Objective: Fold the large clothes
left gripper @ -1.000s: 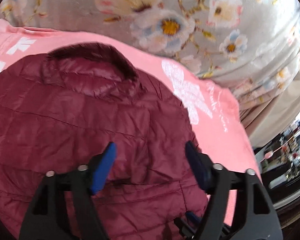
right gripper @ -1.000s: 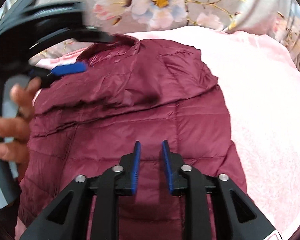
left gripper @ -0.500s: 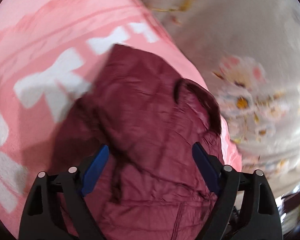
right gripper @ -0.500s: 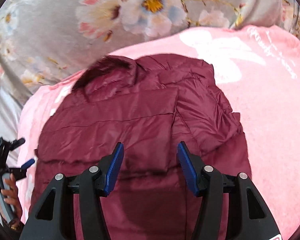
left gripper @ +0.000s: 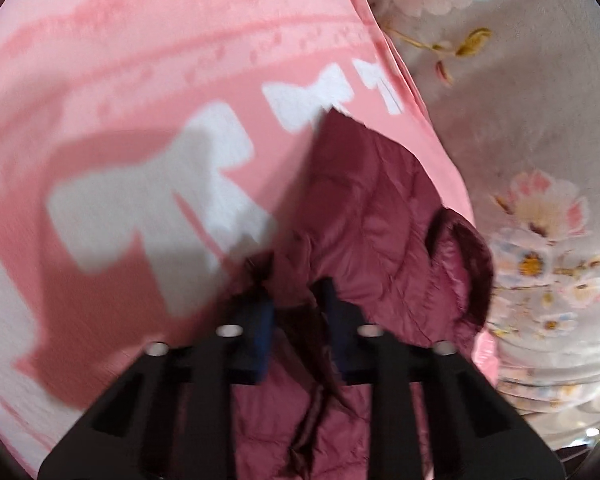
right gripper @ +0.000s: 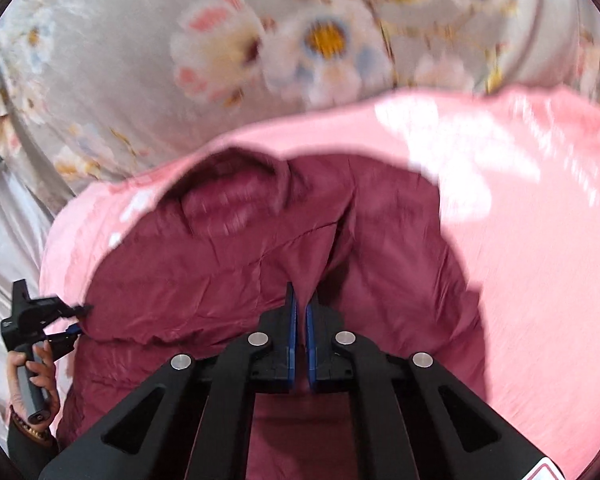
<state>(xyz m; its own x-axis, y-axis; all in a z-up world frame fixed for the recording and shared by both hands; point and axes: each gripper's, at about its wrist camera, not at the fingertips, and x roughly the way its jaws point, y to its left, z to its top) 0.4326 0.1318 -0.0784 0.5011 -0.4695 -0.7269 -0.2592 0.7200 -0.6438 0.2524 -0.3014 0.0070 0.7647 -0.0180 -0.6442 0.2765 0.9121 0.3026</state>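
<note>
Both sets of tongs had just snapped closed on the maroon puffer jacket (right gripper: 220, 280) lying on the pink blanket (right gripper: 539, 280): the left tongs (left gripper: 298, 308) pinching its side edge, the right tongs (right gripper: 301, 312) a fold mid-body, seemingly ready for the next fold.

Both wrist views close, angled down, sharing jacket (left gripper: 379, 216)

The left gripper (left gripper: 298, 312) is pointing steeply downward, and its jaws have just been closing; they are now pinching a fold of the jacket (left gripper: 383, 240) between the blue pads. The right gripper (right gripper: 301, 332) has also just been closing, and its pads are nipping a raised ridge of cloth. The left hand (right gripper: 30, 380) is grasping its handle.
</note>
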